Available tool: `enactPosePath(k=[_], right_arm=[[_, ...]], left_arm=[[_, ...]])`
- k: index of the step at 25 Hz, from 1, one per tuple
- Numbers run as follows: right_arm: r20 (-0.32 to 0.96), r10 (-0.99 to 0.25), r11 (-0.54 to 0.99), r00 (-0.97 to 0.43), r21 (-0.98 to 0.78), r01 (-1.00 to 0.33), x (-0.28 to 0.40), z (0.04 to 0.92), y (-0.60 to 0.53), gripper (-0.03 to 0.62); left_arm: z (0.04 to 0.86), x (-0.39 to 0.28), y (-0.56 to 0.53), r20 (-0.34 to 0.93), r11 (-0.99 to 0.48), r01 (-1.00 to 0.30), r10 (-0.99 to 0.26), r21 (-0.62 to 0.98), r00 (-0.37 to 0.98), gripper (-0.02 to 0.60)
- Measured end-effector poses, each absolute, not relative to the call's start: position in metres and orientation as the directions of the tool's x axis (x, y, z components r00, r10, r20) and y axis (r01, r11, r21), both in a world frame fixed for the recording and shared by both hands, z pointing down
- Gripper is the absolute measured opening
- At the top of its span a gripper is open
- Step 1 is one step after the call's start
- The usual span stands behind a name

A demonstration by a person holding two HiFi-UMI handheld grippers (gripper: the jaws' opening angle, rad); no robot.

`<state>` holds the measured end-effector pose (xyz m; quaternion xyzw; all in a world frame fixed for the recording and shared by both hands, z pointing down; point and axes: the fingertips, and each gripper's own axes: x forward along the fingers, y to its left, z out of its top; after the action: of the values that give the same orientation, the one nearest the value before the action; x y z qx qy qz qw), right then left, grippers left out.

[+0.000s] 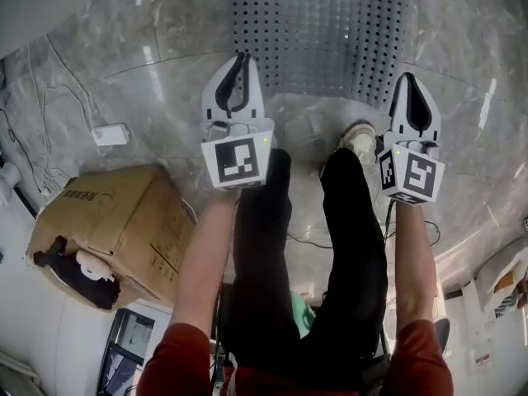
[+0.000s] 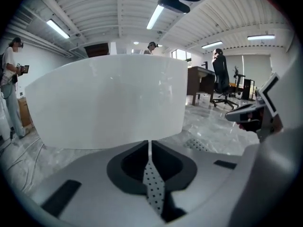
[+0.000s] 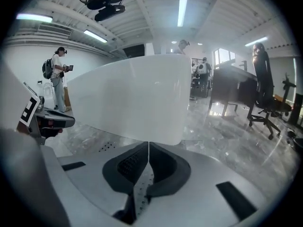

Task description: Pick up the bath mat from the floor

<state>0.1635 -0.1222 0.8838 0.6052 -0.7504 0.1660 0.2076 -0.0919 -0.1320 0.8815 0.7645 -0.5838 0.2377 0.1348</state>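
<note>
The left gripper [image 2: 149, 146] had its two pale jaws pressed together at the tips with nothing pinched. The right gripper [image 3: 148, 145] stood the same, closed and empty. In each gripper view a narrow grey strip with dark dots showed through the slit behind the closed tips, matching the pattern of the grey perforated rubber bath mat [image 1: 322, 31]. Those views also took in a broad white curved panel [image 2: 109, 98] just ahead and a black office chair [image 3: 265, 89] beyond, neither of which appeared in the head view.

Only the head view showed the mat's lie. It was flat on the glossy grey marble floor [image 1: 462, 48], ahead of the person's pale shoe [image 1: 360, 139]. The left tips were over its left edge and the right tips at its right edge; contact could not be told. The mat's near edge ran across the view from left to right. Its far end was cut off by the frame, so its long axis could not be told. Rows of small dark holes covered it. A brown cardboard box [image 1: 107, 229] sat well off to the left.
</note>
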Motion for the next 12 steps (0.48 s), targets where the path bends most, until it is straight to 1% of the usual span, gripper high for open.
enactPosePath(k=[4,6,8,10,12], right_arm=[[0.570,-0.806,0.205,-0.163,0.009,-0.979,0.170,0.930,-0.122,0.020],[0.600,-0.783,0.205,-0.165,-0.001,-0.979,0.173,0.952,-0.121,0.067],[0.628,-0.761,0.195,-0.163,-0.018,-0.981,0.178,0.973,-0.120,0.089],[0.658,-0.737,0.183,-0.153,-0.023,-0.983,0.185,0.995,-0.119,0.116],[0.697,-0.703,0.175,-0.143,-0.026,-0.984,0.191,1.018,-0.119,0.164]], left_arm=[[0.933,-0.101,-0.126,0.592,-0.299,-0.951,-0.782,-0.082,0.195,0.017],[0.957,-0.108,-0.123,0.629,-0.293,-0.953,-0.756,-0.078,0.181,0.027],[0.982,-0.113,-0.120,0.667,-0.294,-0.952,-0.726,-0.079,0.169,0.125],[1.004,-0.118,-0.119,0.698,-0.288,-0.954,-0.699,-0.078,0.154,0.166],[1.026,-0.122,-0.118,0.731,-0.283,-0.957,-0.667,-0.068,0.145,0.201]])
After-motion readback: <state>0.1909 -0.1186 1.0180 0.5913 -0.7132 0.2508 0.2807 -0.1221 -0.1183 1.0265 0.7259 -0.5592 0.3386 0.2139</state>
